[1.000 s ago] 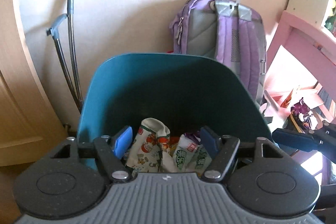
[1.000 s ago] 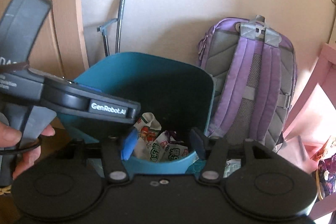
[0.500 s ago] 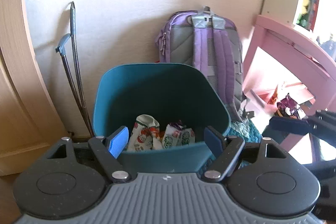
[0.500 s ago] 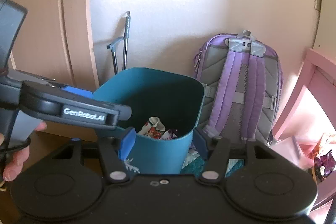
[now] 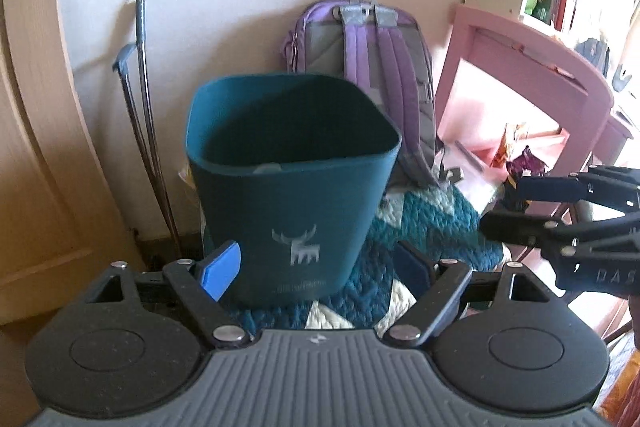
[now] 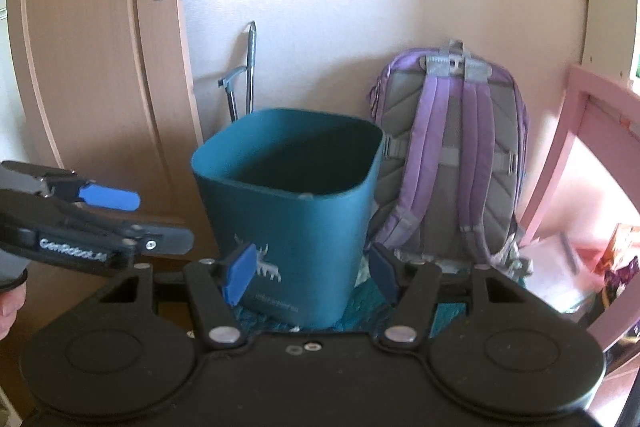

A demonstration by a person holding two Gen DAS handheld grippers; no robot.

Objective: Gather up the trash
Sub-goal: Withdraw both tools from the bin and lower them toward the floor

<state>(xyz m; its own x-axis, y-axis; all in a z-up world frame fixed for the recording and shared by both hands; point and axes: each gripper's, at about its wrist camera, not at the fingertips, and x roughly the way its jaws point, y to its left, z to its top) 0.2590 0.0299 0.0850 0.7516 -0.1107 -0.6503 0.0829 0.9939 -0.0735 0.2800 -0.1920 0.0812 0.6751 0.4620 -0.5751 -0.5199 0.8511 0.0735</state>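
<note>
My left claw (image 5: 316, 269) hangs spread wide and empty, level with the teal bin (image 5: 292, 163) on the quilt (image 5: 432, 223), so the bin's trash sits hidden below the rim; my right claw (image 6: 314, 273) hangs likewise wide open, holding nothing.

One teal bin (image 5: 296, 187), one purple backpack (image 5: 384, 67), two hand-held grippers (image 5: 316, 267) (image 6: 312, 267), one door (image 6: 92, 67).

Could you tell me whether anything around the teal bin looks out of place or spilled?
Nothing looks spilled. The teal bin stands upright on the quilted rug, and the purple backpack leans against the wall.
</note>
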